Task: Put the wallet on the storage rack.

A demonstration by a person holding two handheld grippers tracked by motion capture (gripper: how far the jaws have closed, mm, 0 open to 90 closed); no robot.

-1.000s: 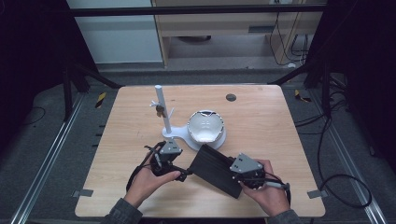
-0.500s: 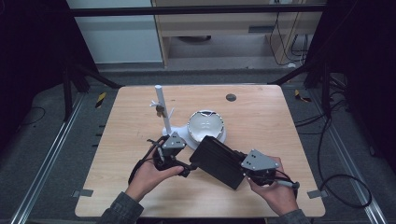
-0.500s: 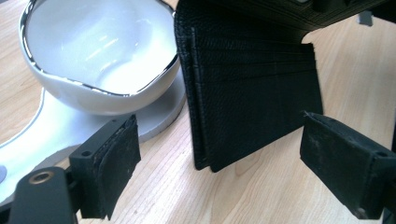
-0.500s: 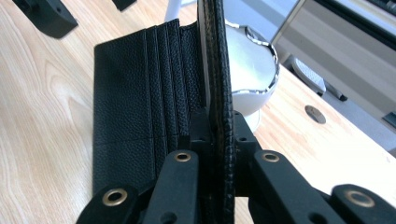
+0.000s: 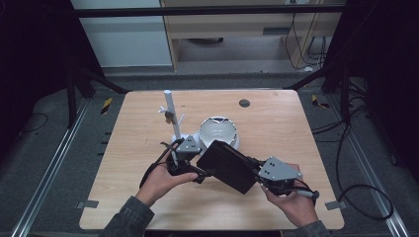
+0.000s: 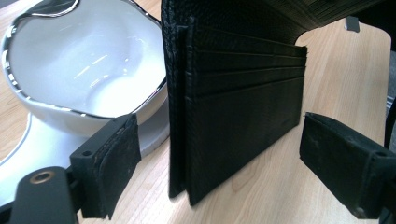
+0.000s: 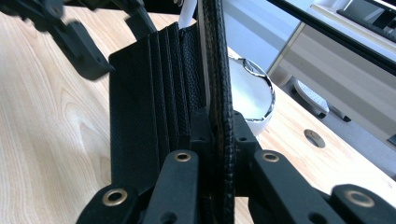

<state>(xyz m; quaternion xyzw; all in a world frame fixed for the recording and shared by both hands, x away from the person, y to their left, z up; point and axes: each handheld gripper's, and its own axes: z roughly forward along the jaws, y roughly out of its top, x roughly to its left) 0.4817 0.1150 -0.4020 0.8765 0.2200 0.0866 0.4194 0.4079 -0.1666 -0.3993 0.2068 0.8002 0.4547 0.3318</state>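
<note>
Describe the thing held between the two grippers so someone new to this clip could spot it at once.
On the wooden table, look at the near middle, just in front of the white bowl. There the right gripper clamps one flap of a black wallet, half open, while the left gripper stands open around the other flap. It is the one flat black leather item, lined with card slots.

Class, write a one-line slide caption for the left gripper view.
Open left gripper straddles the card-slot flap of a black wallet, beside a white bowl.
</note>
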